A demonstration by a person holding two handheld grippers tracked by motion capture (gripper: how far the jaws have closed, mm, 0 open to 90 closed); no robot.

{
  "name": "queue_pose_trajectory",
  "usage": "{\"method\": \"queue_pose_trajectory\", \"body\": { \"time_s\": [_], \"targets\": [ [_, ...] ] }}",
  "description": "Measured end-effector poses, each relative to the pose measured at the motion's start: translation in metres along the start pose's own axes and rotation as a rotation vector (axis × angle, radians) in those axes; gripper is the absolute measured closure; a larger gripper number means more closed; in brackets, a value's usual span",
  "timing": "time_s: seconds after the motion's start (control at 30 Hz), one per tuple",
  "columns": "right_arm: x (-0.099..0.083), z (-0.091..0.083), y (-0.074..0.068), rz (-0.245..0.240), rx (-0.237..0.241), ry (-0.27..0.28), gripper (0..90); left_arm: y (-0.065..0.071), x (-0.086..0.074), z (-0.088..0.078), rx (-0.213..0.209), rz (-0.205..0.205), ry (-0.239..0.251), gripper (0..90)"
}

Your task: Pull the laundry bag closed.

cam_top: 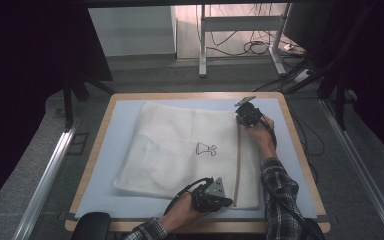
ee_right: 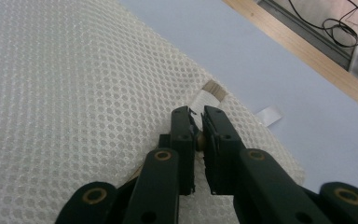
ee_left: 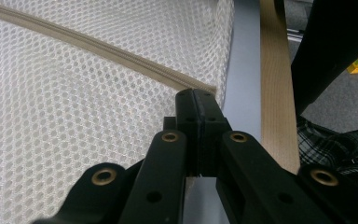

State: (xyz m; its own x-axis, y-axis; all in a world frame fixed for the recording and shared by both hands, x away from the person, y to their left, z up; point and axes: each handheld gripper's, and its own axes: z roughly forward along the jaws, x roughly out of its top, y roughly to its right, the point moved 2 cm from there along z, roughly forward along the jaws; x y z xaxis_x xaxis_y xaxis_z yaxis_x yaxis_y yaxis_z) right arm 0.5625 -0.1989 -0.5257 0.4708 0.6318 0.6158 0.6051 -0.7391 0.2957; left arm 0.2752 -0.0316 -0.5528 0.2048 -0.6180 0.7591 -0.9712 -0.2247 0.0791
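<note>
Blue-topped table (cam_top: 122, 120), mesh bag (cam_top: 180, 150) zipper (cam_top: 238, 160) ends at left fingers (ee_left: 186, 109) pressed together, right fingers (ee_right: 214, 122) slightly parted.

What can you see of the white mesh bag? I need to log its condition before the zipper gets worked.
The white mesh bag lies flat on the pale blue mat, nearly covering it. It looks like soft honeycomb netting, with a small dark line drawing printed near its middle. A beige zipper runs along its right side. The left gripper is shut on the zipper's near end; the right gripper sits at the far end, with something small and brassy between its jaws, perhaps the slider. A white tag sticks out by that corner.
</note>
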Motion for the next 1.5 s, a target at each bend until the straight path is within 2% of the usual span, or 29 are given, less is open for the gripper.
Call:
{"method": "queue_pose_trajectory", "body": {
  "time_s": [0.17,0.3,0.47,0.6,0.73,1.2,1.5],
  "targets": [
    [-0.001,-0.003,-0.001,0.019,0.016,0.01,73.6,-0.002,0.0,-0.002,-0.007,-0.016,0.013,80.5],
    [-0.002,-0.007,0.0,0.046,0.031,0.027,69.1,-0.006,0.001,-0.004,-0.034,-0.044,0.023,63.9],
    [-0.004,-0.013,-0.001,0.065,0.052,0.044,63.7,0.0,0.005,-0.003,-0.007,0.0,0.014,51.5],
    [-0.004,-0.019,-0.001,0.084,0.072,0.06,58.6,0.001,0.006,-0.003,0.01,0.009,0.018,40.4],
    [-0.005,-0.024,-0.002,0.09,0.08,0.07,54.7,-0.001,0.006,-0.005,0.021,0.01,0.018,33.5],
    [-0.007,-0.032,-0.005,0.101,0.114,0.076,42.4,-0.001,0.005,-0.01,0.027,0.0,0.018,20.6],
    [-0.007,-0.039,-0.007,0.121,0.141,0.079,35.1,0.0,0.004,-0.015,0.043,-0.01,0.008,16.5]
  ]
}}
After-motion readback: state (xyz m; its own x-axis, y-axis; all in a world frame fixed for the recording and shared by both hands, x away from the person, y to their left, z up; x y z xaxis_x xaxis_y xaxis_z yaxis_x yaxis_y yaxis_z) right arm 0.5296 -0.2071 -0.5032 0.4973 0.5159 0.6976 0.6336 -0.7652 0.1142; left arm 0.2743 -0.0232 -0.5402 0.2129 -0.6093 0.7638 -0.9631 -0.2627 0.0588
